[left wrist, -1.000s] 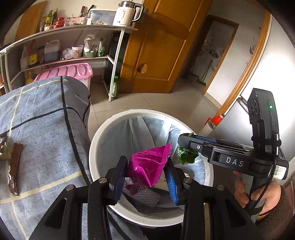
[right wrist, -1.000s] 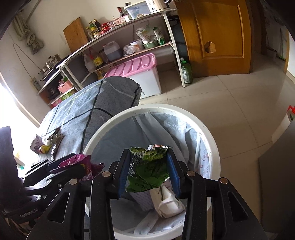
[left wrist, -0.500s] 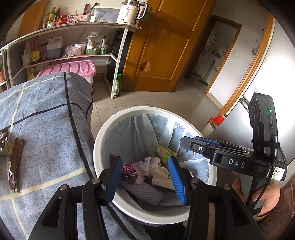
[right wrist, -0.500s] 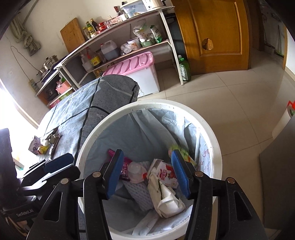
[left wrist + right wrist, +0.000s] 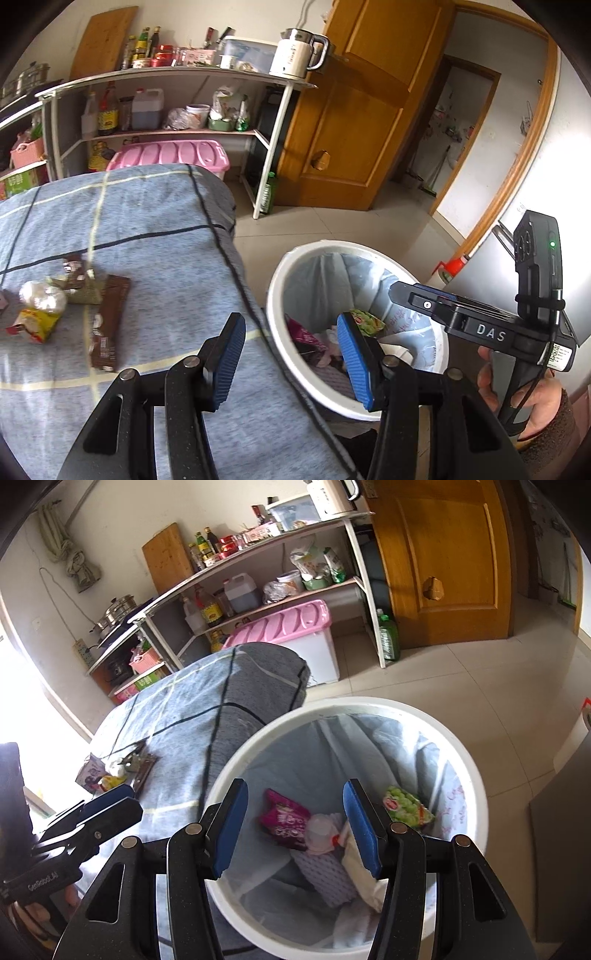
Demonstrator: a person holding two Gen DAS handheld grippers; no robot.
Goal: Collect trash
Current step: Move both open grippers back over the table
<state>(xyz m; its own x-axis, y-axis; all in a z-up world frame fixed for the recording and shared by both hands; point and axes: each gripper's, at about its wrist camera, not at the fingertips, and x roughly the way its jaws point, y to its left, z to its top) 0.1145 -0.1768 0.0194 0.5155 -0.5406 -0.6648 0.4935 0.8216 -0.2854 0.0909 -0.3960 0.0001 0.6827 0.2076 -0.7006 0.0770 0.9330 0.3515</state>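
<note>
Trash, a pink wrapper and a green wrapper, had just dropped inside the white bin. Both the left gripper and right gripper hung wide open, holding nothing. More scraps waited on the table beside the bin.

1. Your left wrist camera looked forward over the table edge, the bin close on its right.
2. Your right wrist camera looked steeply down into the bin from close above.
3. Both views shared bin, table and shelf.
</note>
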